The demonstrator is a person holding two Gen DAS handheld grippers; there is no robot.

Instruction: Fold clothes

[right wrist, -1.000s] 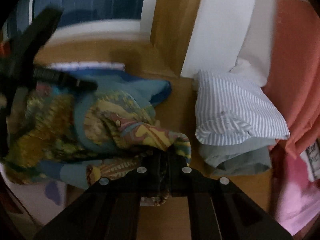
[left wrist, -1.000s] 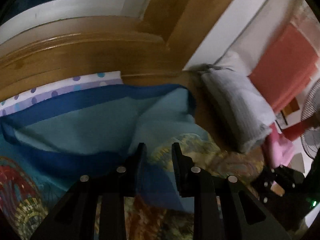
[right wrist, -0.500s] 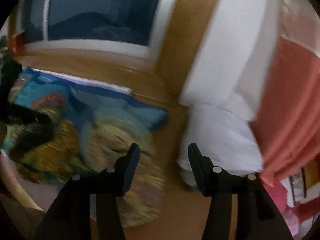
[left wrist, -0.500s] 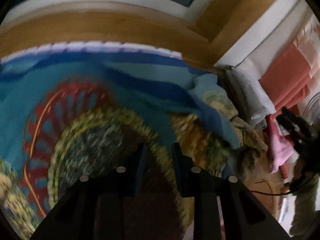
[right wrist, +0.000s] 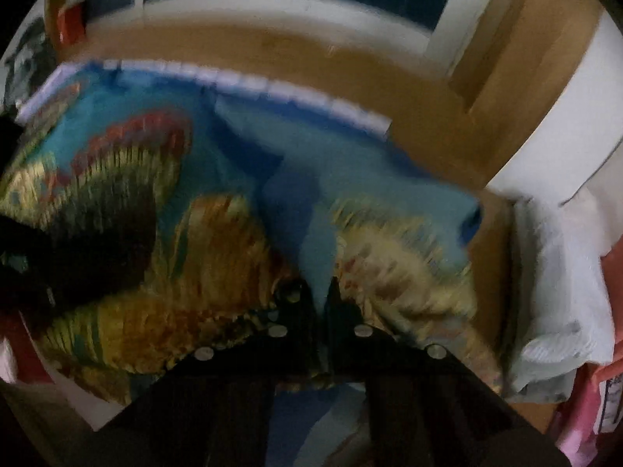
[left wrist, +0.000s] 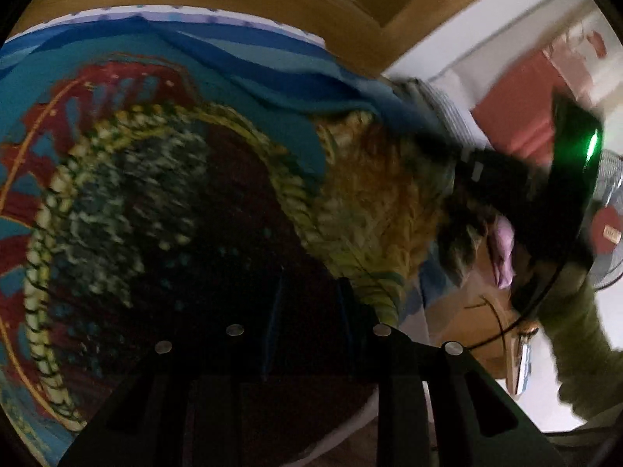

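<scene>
Cloth: the big patterned cloth (right wrist: 218,233) lies spread and bunched right in front of both my pairs of fingers, on a brown wooden top (right wrist: 420,124).
Where it is: in my right view it fills the space ahead of and to the left of my fingers; in my left view it covers almost all I can see.
Right fingers: my right gripper (right wrist: 321,303) is pinched nearly shut, and a blue fold of the cloth sits in the thin gap, so I judge I have hold of it.
Left fingers: my left gripper (left wrist: 307,311) is open a little. It is too dark there to see if cloth is caught, so I cannot tell.
Doing it well: I think I should keep the pinch tight, lift the edge high enough, and lay it flat over the rest so the corners meet. The cloth is lumpy near my right fingers, so I should pull it smooth first.
Feel: thin, soft and floppy. It makes folds and humps easily.
Look: teal and blue, with yellow feathery shapes, red curves and a dark middle patch.
Nearby: a folded pale striped pile (right wrist: 557,292) sits to the right of my right fingers, just beside the cloth.
Sleeve: a green sleeve (left wrist: 580,350) shows far right of my left fingers.
</scene>
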